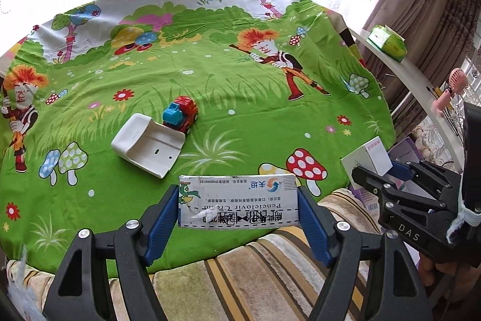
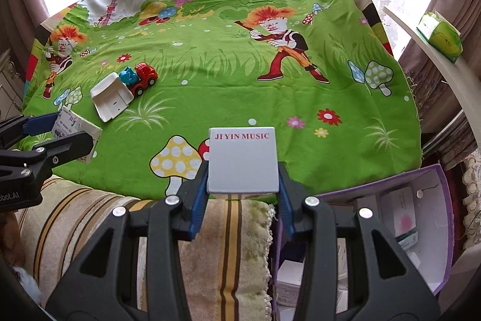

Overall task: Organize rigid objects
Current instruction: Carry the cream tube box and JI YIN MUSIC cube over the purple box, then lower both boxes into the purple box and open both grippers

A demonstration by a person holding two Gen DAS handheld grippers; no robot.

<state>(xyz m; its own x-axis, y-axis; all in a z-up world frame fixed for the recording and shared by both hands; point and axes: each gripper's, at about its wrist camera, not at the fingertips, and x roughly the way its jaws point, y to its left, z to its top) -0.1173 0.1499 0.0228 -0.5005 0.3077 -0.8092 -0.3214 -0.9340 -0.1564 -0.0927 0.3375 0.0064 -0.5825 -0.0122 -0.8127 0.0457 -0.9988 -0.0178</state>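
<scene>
Left gripper (image 1: 237, 209): I am holding the medicine carton (image 1: 237, 200) with it; the blue pads are pressing on its two short ends, above the near edge of the green cartoon cloth (image 1: 210, 74).
Right gripper (image 2: 243, 167): I am clamping the grey box (image 2: 243, 160) printed "JI YIN MUSIC" between the fingers, also over the near edge of the cloth.
On the cloth: the white plastic holder (image 1: 148, 145) is lying flat, and the red toy truck (image 1: 182, 114) with a blue part is touching its far edge. Both are sitting left of middle, well apart from my two boxes.
Standing in the way: the open green cloth is lying between my grippers and these two things.
Near side: a striped towel (image 1: 270, 270) is covering the surface under both grippers.
Right side: a green tissue pack (image 1: 387, 42) is resting on a curved white ledge (image 1: 421, 86).
Only the left view is showing: a pink hand fan (image 1: 451, 92) on that ledge.
Only the right view is showing: a purple storage box (image 2: 442, 200) standing open just beside the right gripper, with small cartons inside.
</scene>
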